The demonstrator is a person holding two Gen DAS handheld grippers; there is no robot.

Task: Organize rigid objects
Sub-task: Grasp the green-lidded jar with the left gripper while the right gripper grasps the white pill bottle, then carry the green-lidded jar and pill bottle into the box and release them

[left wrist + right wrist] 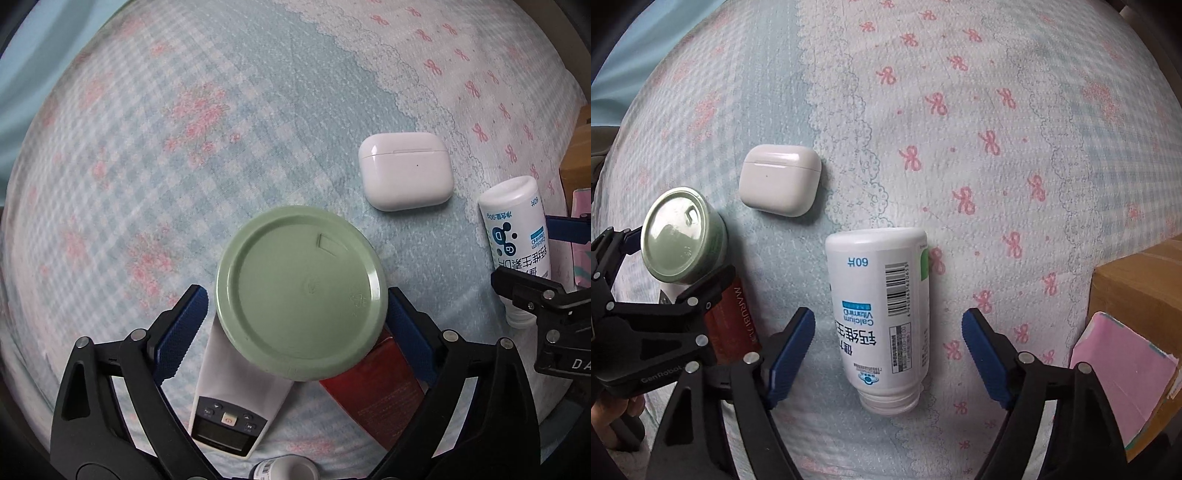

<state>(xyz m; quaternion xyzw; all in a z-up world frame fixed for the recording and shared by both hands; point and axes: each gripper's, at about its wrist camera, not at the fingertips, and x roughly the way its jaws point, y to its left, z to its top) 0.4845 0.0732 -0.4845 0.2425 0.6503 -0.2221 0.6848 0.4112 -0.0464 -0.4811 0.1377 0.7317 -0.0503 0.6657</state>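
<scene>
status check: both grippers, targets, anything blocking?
Left gripper open, straddling green can. Right gripper open around lying white bottle. Remote, red box under can.

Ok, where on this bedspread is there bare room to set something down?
Free: the wide stretch of bedspread beyond the white earbud case, and the strip between the vitamin bottle and the cardboard box. Crowded: around the green can, where the remote and red box lie against it.
</scene>
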